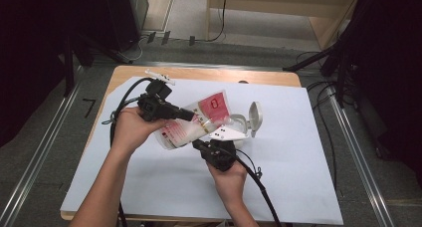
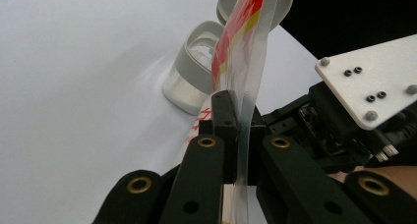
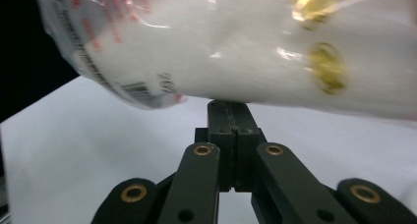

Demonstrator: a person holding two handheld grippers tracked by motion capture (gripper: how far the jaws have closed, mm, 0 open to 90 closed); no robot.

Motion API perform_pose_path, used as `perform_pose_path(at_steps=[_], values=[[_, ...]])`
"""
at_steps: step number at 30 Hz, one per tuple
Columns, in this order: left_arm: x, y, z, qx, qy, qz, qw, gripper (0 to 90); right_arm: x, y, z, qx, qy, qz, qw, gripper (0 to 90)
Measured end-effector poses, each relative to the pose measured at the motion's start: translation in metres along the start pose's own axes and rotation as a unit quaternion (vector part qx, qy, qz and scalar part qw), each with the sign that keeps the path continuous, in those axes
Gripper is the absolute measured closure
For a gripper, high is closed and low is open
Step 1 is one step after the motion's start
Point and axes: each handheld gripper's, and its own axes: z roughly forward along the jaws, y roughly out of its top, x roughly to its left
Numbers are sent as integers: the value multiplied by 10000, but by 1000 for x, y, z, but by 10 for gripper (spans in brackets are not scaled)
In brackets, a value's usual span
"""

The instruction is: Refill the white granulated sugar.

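Note:
A clear plastic bag (image 1: 199, 121) of white powder with red print hangs tilted over the table. Its upper end leans toward a small grey-white tub (image 1: 240, 123) whose flip lid (image 1: 255, 115) stands open. My left gripper (image 1: 191, 116) is shut on the bag's flat film edge (image 2: 246, 62), and the film runs up between its jaws (image 2: 235, 117). The tub (image 2: 192, 71) stands just beyond them. My right gripper (image 1: 198, 145) is below the bag, jaws shut, with its tips (image 3: 230, 107) against the bag's underside (image 3: 236, 47). Whether they pinch any film I cannot tell.
A white sheet (image 1: 278, 177) covers most of the wooden table (image 1: 199, 73). Cables trail from both grippers, one toward the table's front edge (image 1: 259, 187). The right gripper's grey plate (image 2: 373, 81) sits close beside the left jaws. Dark stands and floor cables surround the table.

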Motion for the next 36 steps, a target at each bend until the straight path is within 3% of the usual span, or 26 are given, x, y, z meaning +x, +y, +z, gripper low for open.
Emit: perform_pose_path(at_steps=[4, 8, 20, 24, 27, 36], values=[[0, -2, -2, -19, 35, 3, 10000, 900, -6, -3, 0, -13, -109, 86, 9999, 900], [2, -7, -3, -118, -66, -71, 9999, 900, -13, -3, 1, -125, -177, 244, 9995, 900], [5, -20, -7, -233, -251, -119, 9993, 900, -18, 2, -2, -211, -313, 329, 9987, 900], [5, -25, -9, -210, -193, -55, 9996, 900, -19, 3, -4, -272, -341, 350, 9984, 900], [5, -28, -11, -277, -15, 11, 9996, 900, -20, 4, -5, -309, -360, 320, 9984, 900], [15, -33, -15, -473, 86, -136, 9988, 900, -21, 7, -9, -203, -311, 124, 9992, 900]])
